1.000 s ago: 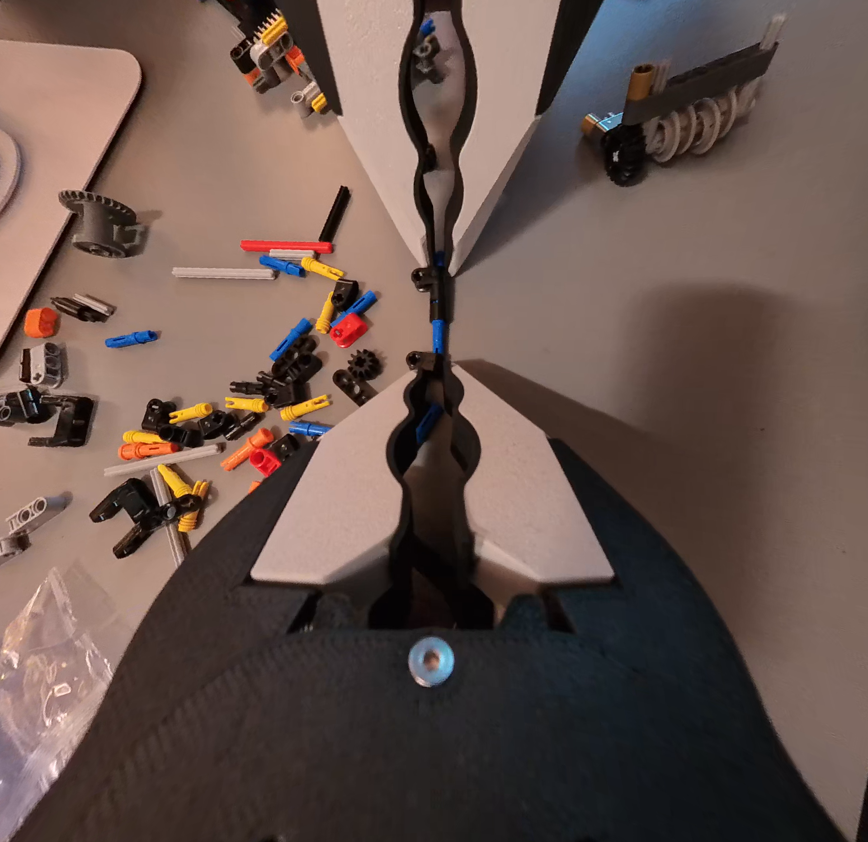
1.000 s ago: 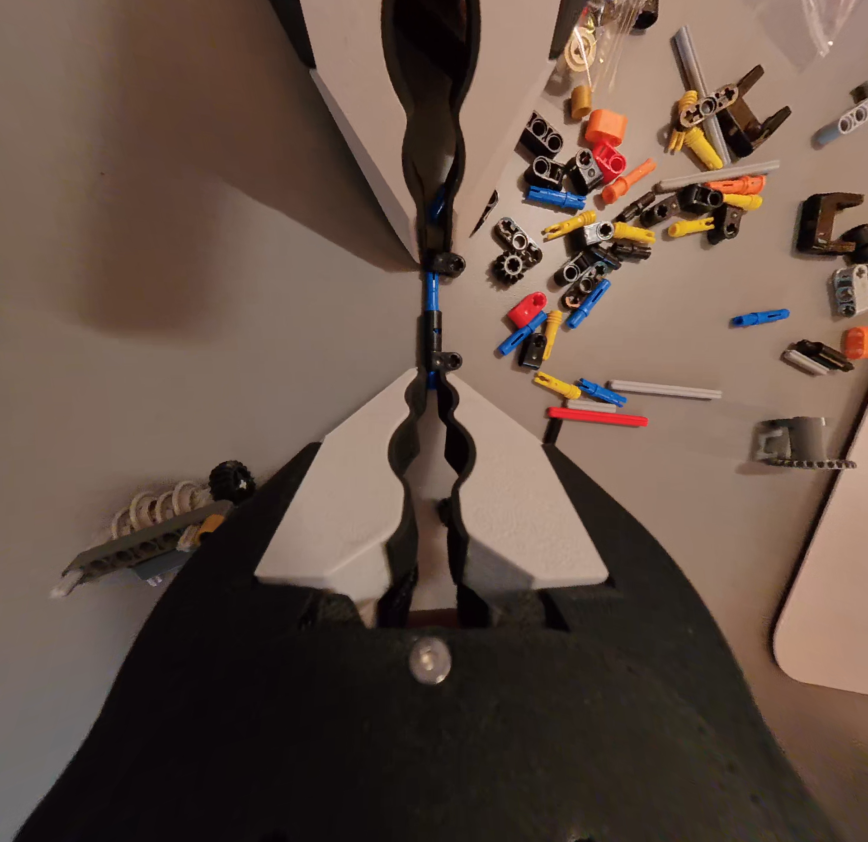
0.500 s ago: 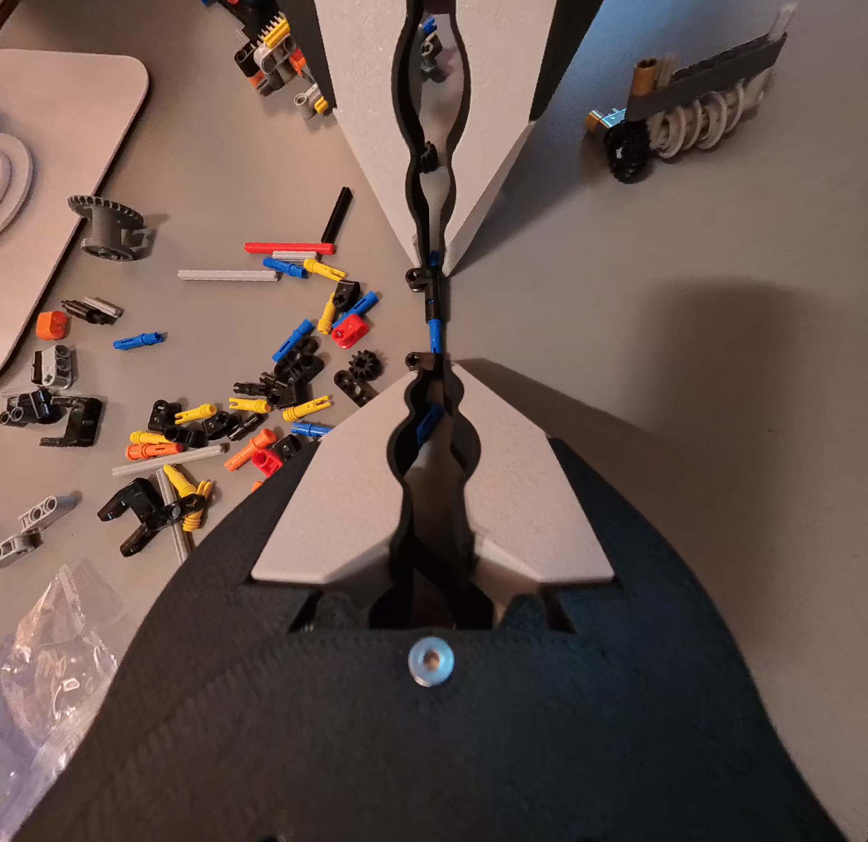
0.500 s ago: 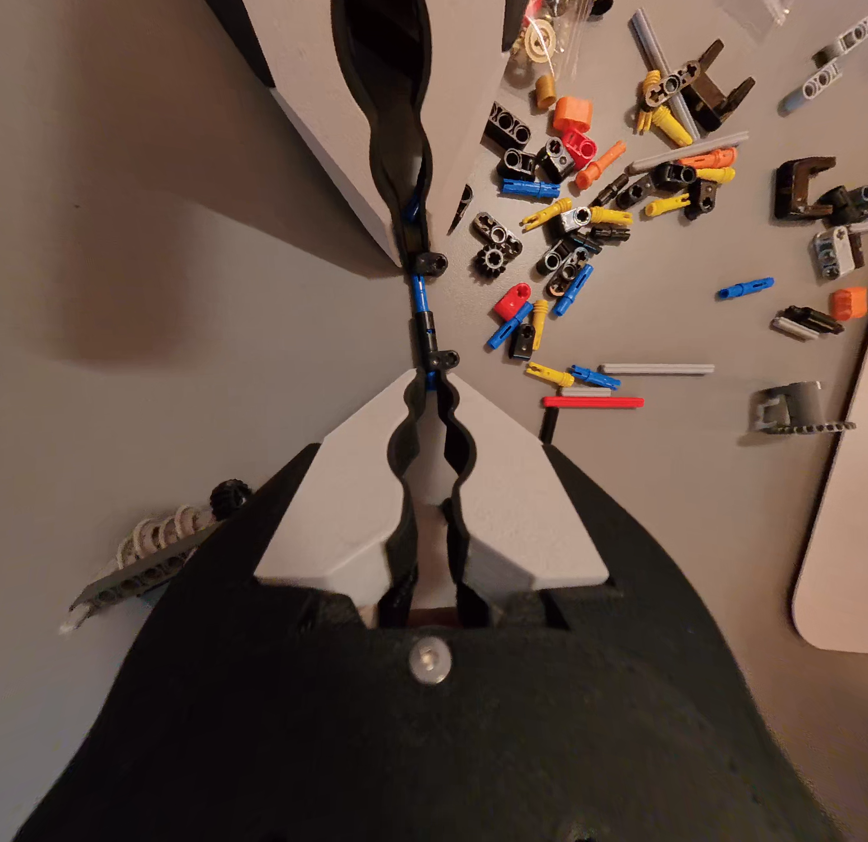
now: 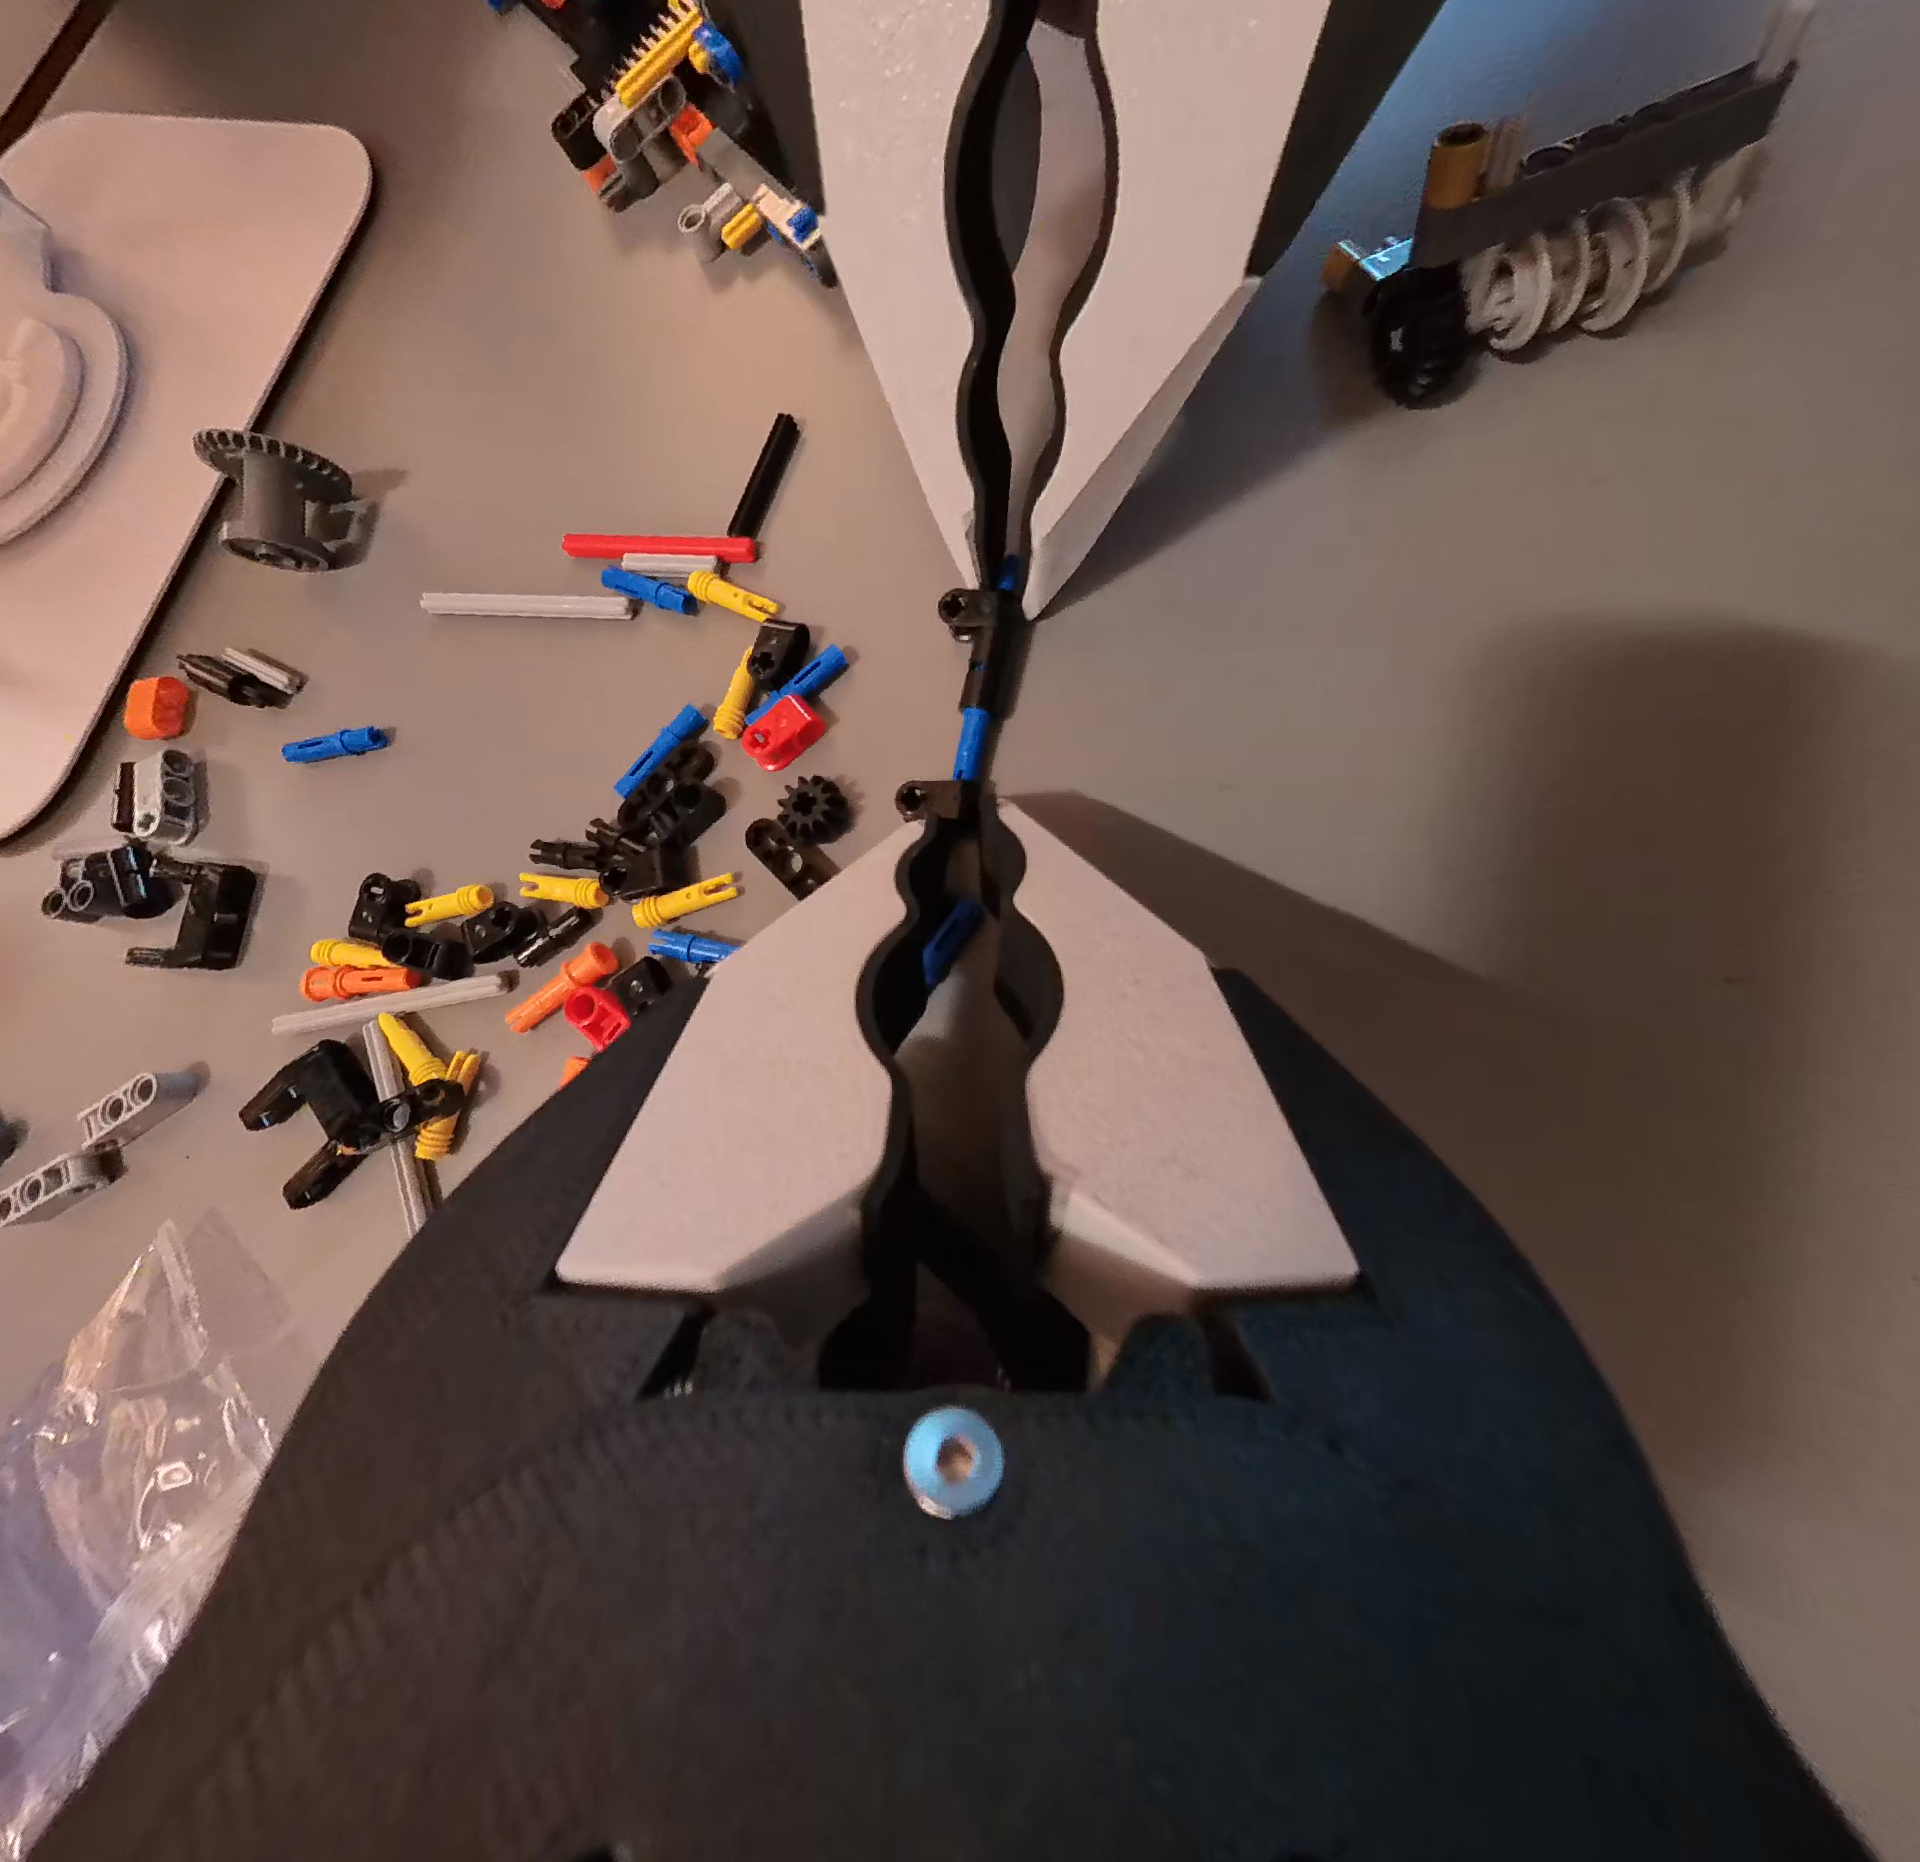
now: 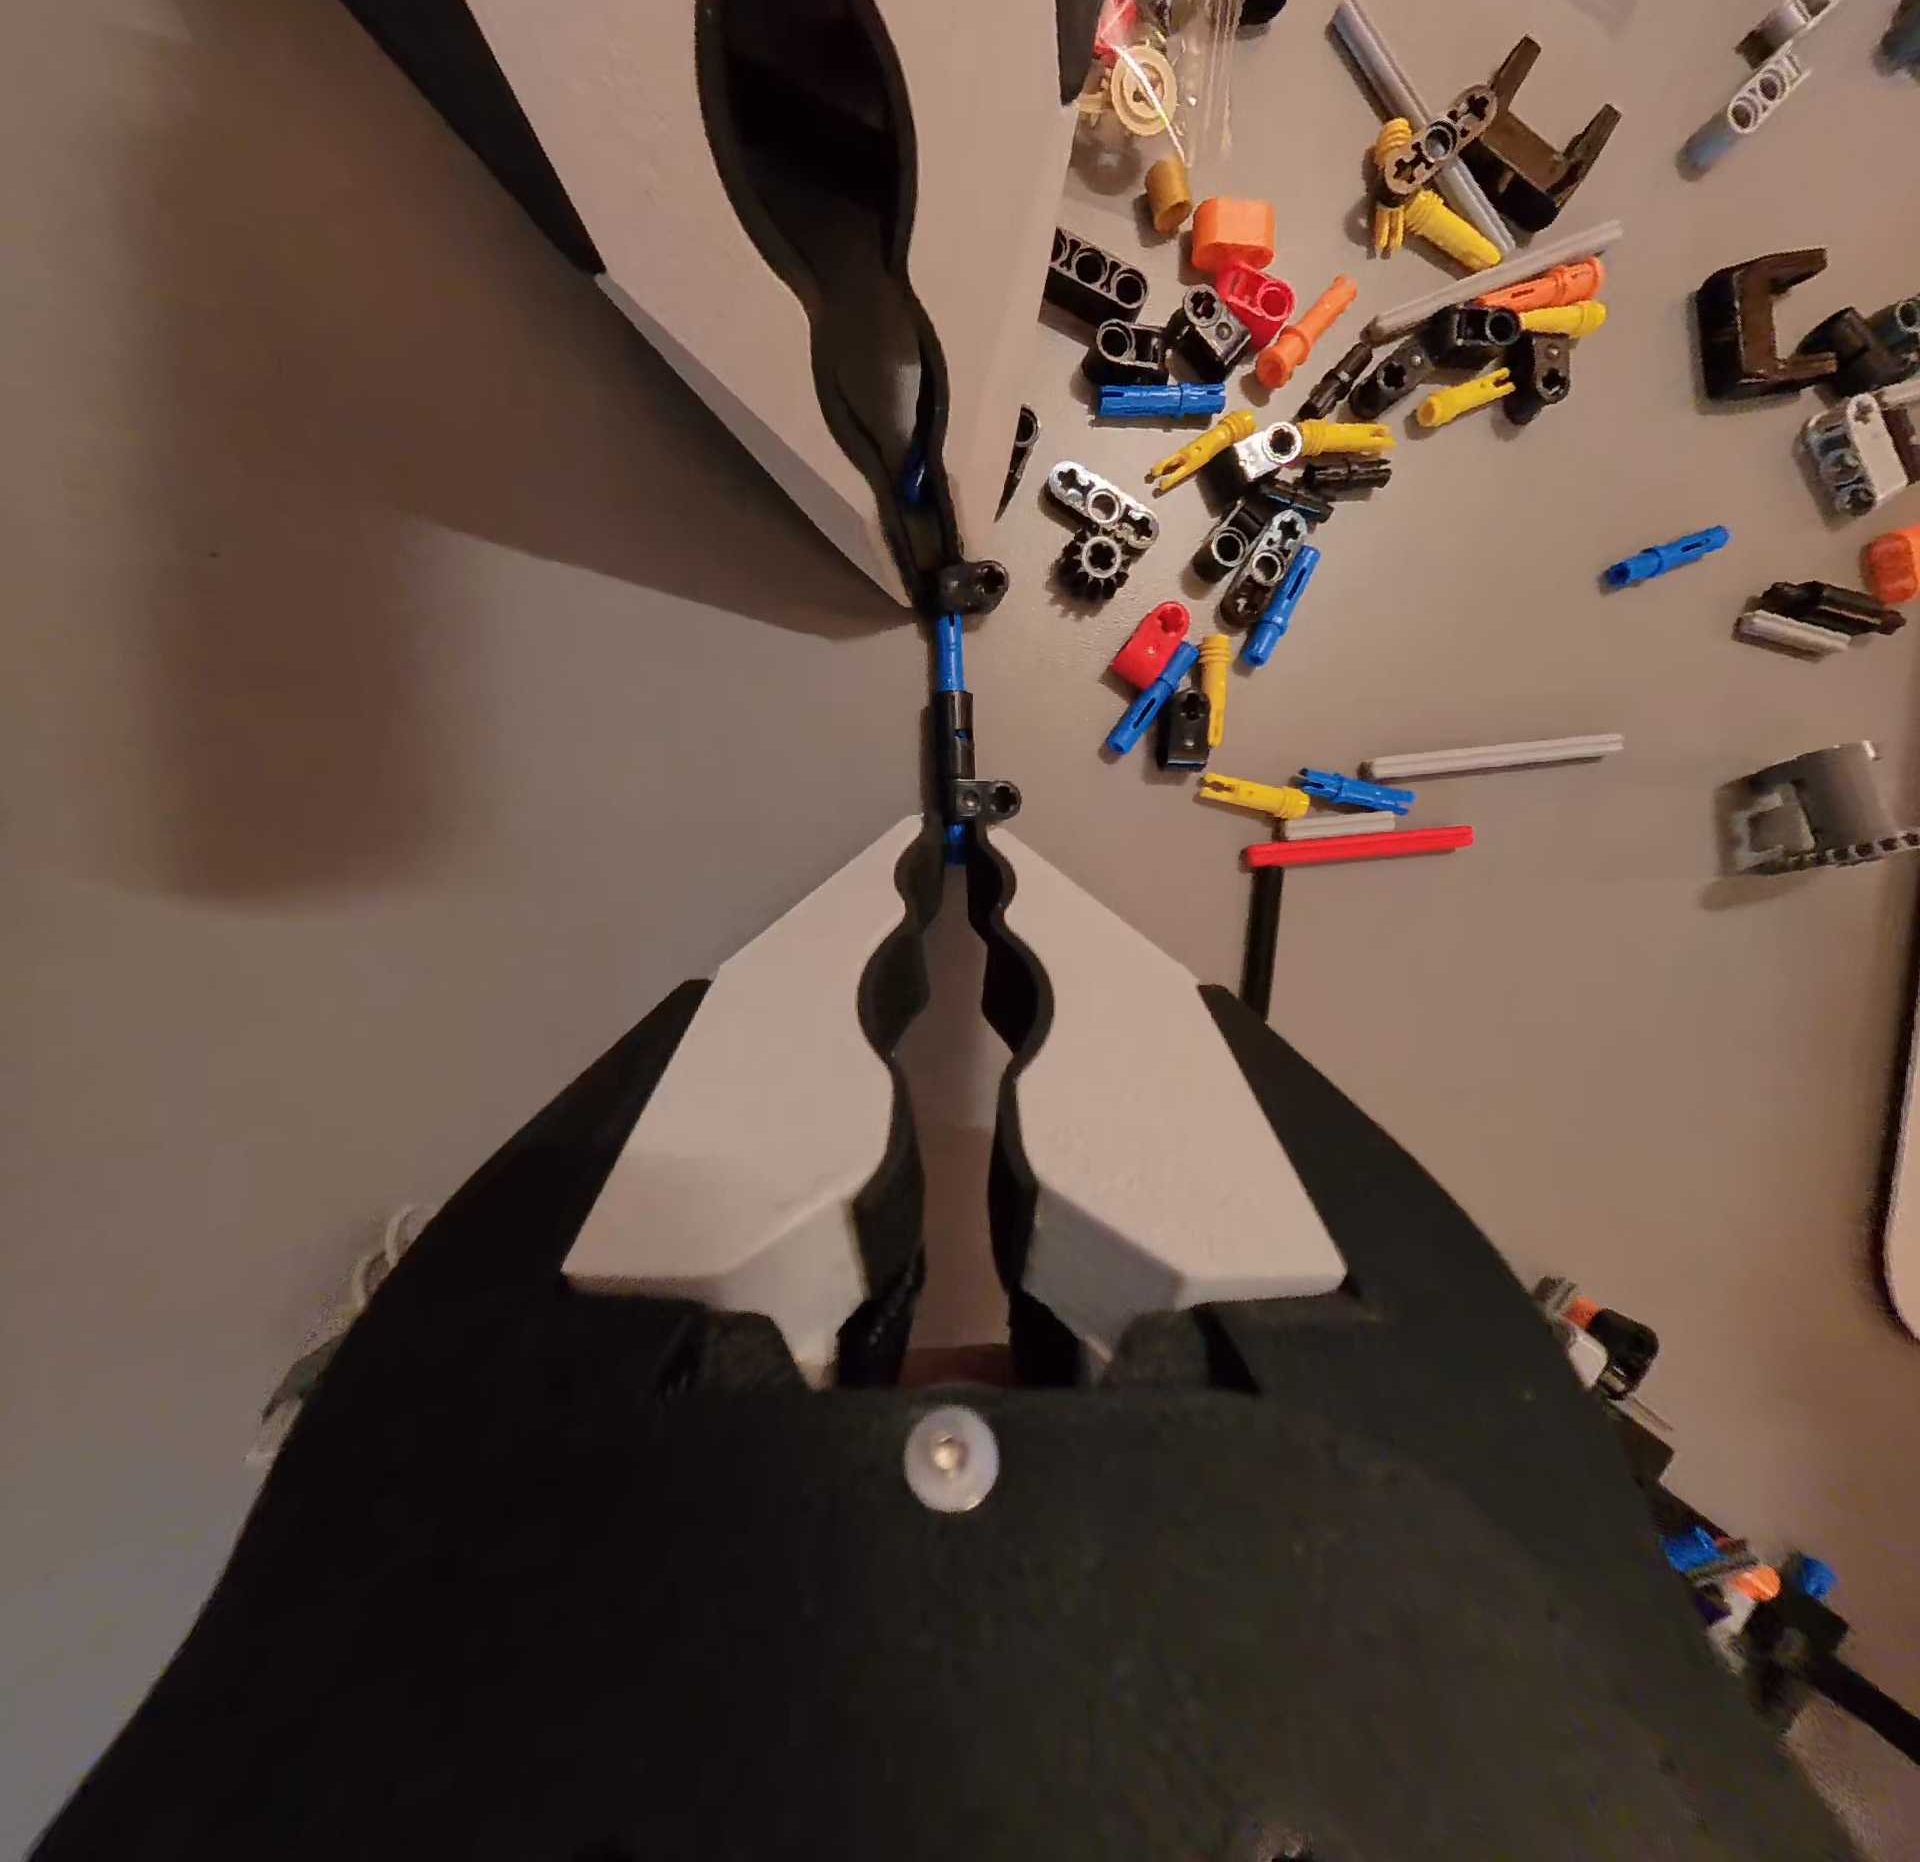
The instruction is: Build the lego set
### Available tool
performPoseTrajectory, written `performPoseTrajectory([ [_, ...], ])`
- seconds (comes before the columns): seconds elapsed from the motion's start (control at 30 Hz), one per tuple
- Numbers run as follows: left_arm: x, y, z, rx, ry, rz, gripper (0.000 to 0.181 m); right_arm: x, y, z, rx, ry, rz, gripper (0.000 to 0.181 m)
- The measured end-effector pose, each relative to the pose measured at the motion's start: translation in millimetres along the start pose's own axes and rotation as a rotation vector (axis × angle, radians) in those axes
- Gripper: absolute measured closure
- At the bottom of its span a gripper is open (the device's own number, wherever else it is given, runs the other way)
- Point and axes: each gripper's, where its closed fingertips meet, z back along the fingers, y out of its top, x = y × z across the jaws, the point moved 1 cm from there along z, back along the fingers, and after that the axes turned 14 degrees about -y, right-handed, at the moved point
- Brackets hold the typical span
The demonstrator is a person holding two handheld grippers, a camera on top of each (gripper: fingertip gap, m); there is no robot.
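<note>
A thin Lego assembly [image 5: 977, 711] of blue pins, a black sleeve and two small black connectors is held in the air between both grippers. My left gripper [image 5: 966, 815] is shut on its near end, by one black connector [image 5: 920, 799]. My right gripper [image 5: 1003, 586] comes in from the top of the left wrist view and is shut on the far end. In the right wrist view my right gripper [image 6: 951, 846] is shut on the blue pin under a black connector [image 6: 985, 799]. The left gripper [image 6: 930, 576] holds the other end of the assembly [image 6: 949, 669].
Loose pins, axles and connectors [image 5: 623, 825] lie scattered on the grey table [image 5: 1351, 773], also in the right wrist view [image 6: 1299, 441]. A spring-and-beam sub-assembly [image 5: 1558, 243], another built part [image 5: 655, 98], a grey gear drum [image 5: 281, 503], a plastic bag [image 5: 104, 1500] and a light board [image 5: 187, 285] lie around. The grey gear drum [image 5: 281, 503] is about equally far from each gripper, around 15 centimetres. Seen from the right wrist view [image 6: 1825, 787] as well.
Both grippers stay shut on the assembly and have shifted slightly together over the table. In the right wrist view the left gripper now leans more to the left.
</note>
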Motion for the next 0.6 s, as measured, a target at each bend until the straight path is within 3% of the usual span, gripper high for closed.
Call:
performPoseTrajectory([
  [0.6,-1.0,-0.6,0.0,0.003,-0.008,0.016,0.178,4.1,1.2,-2.4,0.016,0.018,0.089,0.180],
])
